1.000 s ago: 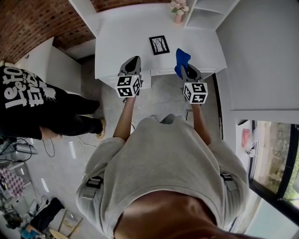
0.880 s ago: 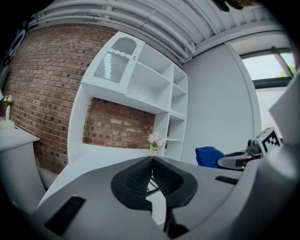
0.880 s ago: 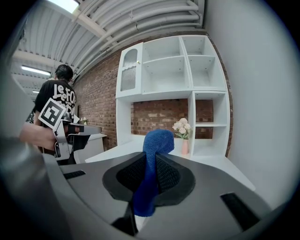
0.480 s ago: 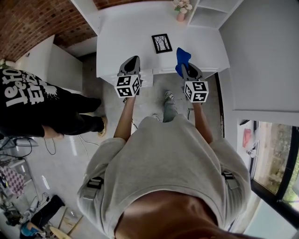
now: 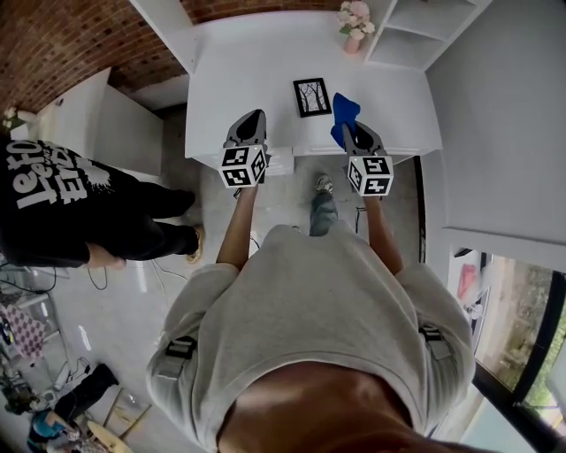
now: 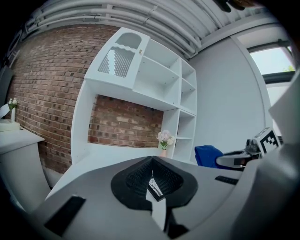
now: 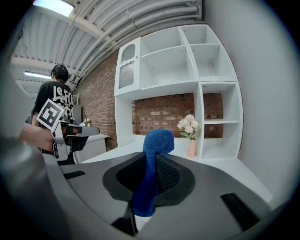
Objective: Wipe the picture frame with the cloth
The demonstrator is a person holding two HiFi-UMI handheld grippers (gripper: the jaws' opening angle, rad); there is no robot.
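A small black picture frame lies flat on the white desk, just left of the blue cloth. My right gripper is shut on the blue cloth, which sticks up between its jaws near the desk's front edge. My left gripper is shut with nothing in it, over the desk's front edge, left of the frame. A sliver of the frame shows through the left jaws. The right gripper with the cloth shows at the right of the left gripper view.
A pink vase of flowers stands at the desk's back right, beside white shelving. A brick wall runs behind. A person in a black shirt stands at the left, by a white cabinet.
The person has stepped closer to the desk: desk, frame and vase have slid lower and to the right in the head view. Both grippers keep their pose, the cloth still held.
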